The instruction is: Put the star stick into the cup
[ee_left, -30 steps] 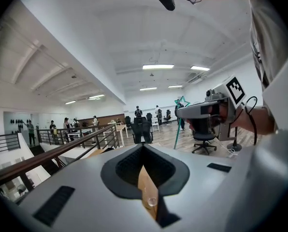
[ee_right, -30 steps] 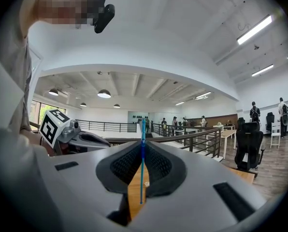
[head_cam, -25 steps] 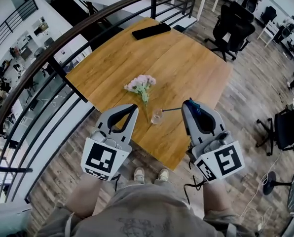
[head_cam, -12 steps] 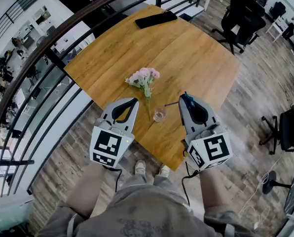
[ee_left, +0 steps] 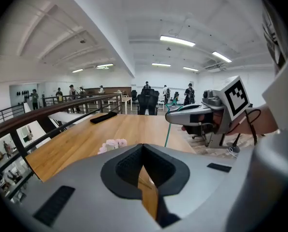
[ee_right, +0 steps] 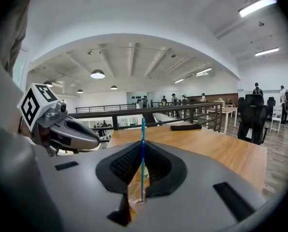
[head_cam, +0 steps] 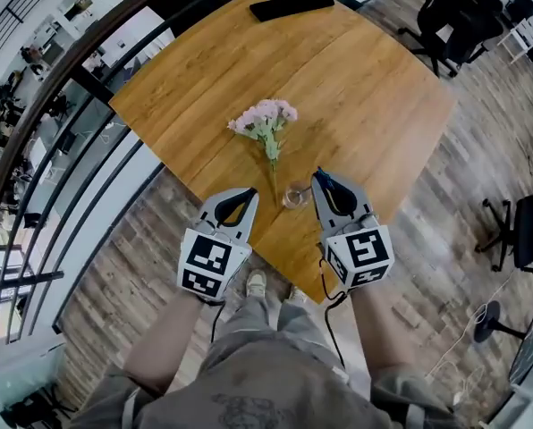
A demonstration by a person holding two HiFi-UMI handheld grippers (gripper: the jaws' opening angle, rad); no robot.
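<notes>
Looking down in the head view, the railing (head_cam: 61, 88) curves along the left edge and the wooden table (head_cam: 365, 88) fills the middle.

My left gripper (head_cam: 247, 195) sits lower left of centre, over the near table edge. In the left gripper view its fingers (ee_left: 143, 146) are pinched together at the tips with nothing between them, just bare wood showing through the gap lower down.

Next over is a bunch of pink flowers (head_cam: 266, 123) lying on the table, stems pointing toward me. Just below them stands the small clear cup (head_cam: 295, 195), between the two grippers.

My right gripper (head_cam: 321, 177) is right beside the cup, on its right. Its fingers (ee_right: 143, 144) are clamped narrow on the star stick (ee_right: 143, 163), which stands upright between them. The left gripper view shows the star poking up above that gripper and the thin stem (ee_left: 166, 132) hanging straight down. The stick's lower end lines up with the cup's mouth (ee_right: 134, 197), but I can't tell if it's actually inside.

Far end of the table has a flat black thing (head_cam: 291, 4), and office chairs (head_cam: 459, 16) are in the upper right.
</notes>
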